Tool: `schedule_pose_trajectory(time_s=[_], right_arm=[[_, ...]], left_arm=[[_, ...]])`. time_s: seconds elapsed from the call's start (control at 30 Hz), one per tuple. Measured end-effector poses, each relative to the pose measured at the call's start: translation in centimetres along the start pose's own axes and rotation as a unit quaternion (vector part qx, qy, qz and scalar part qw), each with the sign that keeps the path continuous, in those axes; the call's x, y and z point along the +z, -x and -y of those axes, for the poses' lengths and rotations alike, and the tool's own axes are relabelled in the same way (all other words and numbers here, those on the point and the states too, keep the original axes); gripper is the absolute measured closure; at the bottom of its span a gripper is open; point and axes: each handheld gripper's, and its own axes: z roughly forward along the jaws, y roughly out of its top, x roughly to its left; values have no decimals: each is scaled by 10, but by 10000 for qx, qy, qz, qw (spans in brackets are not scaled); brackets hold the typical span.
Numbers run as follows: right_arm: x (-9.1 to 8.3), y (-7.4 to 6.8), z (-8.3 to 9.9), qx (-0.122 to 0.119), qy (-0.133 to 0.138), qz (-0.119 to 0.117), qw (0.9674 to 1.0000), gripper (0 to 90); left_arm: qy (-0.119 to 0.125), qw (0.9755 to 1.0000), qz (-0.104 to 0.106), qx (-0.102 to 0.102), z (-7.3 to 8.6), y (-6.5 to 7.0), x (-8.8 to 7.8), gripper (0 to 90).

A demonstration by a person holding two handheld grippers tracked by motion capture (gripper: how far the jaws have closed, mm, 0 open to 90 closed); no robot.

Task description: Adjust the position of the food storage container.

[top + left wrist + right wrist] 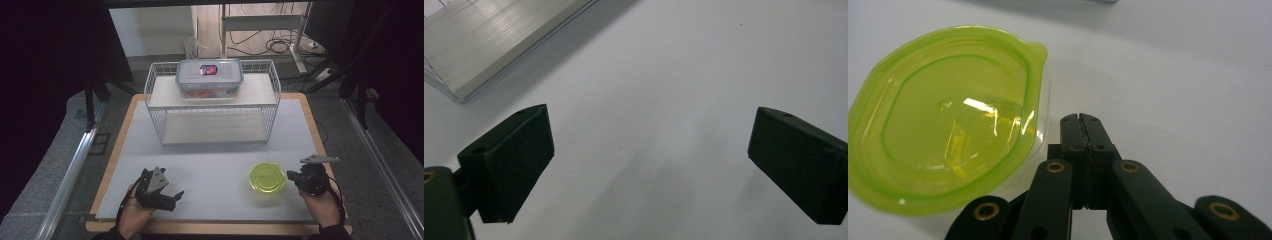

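A round tub with a translucent green lid (268, 178) (945, 115) sits on the white table top at the front right. My right gripper (294, 176) (1081, 120) rests just right of it, jaws pressed together with nothing between them, tips beside the tub's rim. At the front left my left gripper (176, 196) (651, 155) hovers low over bare table, jaws wide apart and empty. A clear latched box with a blue-trimmed lid (209, 77) stands on the top shelf of a white wire rack (214, 102) at the back.
The rack's lower shelf (212, 127) is bare; its edge (499, 40) lies at the upper left in the left gripper view. The table's wooden rim (112, 155) runs around the white mat. Metal rails (70, 170) flank the table.
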Motion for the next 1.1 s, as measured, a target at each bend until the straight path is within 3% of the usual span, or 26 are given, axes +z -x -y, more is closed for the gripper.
schedule_pose_trajectory(time_s=[0.13,0.43,1.1], right_arm=[[-10,-6,4,-44,135,-53,9999,899],[-18,-18,11,-179,152,-198,9995,899],[-4,-37,4,-295,56,-580,9979,899]], left_arm=[[-5,10000,3,16,0,1,0,45],[-10,10000,10,33,-1,1,1,45],[-35,10000,27,67,-1,2,2,45]])
